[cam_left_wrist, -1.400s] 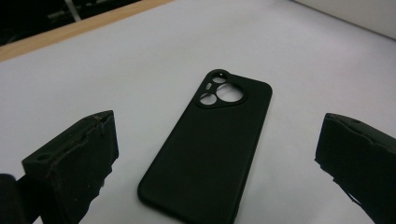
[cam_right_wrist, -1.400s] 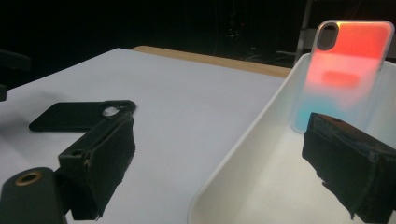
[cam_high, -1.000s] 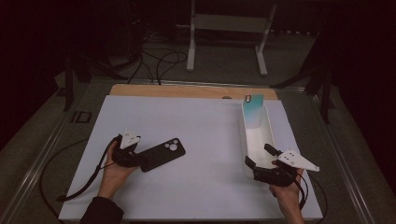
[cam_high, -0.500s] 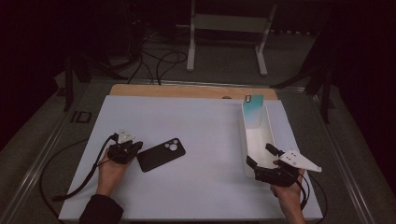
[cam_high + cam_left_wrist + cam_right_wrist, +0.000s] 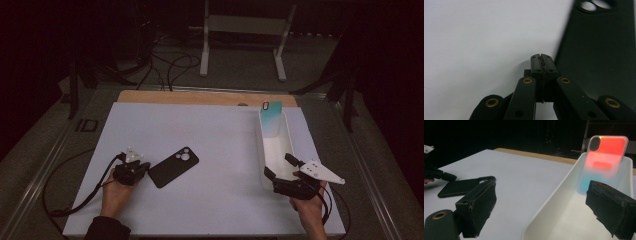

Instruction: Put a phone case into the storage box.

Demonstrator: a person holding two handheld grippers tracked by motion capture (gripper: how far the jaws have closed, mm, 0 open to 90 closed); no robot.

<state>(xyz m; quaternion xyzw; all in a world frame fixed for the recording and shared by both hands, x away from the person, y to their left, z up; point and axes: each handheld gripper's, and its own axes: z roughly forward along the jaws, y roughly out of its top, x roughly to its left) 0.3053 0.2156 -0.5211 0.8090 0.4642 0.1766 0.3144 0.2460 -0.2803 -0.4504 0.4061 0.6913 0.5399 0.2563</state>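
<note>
The left tool [image 5: 142,169] is fully clenched: in the left gripper view its two jaws meet along their toothed edges with nothing between them, and they have just been closing. The left tool [image 5: 541,66] holds nothing, and its tip rests low over the white table [image 5: 220,145], just beside the lower left corner of the black phone case [image 5: 173,166]; whether it touches the case I cannot tell. The right tool [image 5: 281,172] is released, with its jaws standing wide apart around the near end of the white tray [image 5: 287,142], one jaw outside the tray wall and one inside, and the pads press on nothing. The left gripper view shows the black phone case [image 5: 599,55] very close, with its camera cut-out at the top and its dark surface to the right of the jaws. The right gripper view shows that the second case [image 5: 605,157], which leans upright against the far end of the white tray [image 5: 549,212], is red-orange on top and bluish below, while in the high view this case [image 5: 270,117] looks only teal. In that same view the black phone case [image 5: 464,186] lies flat on the table, far to the left, well apart from the right tool [image 5: 541,215].
</note>
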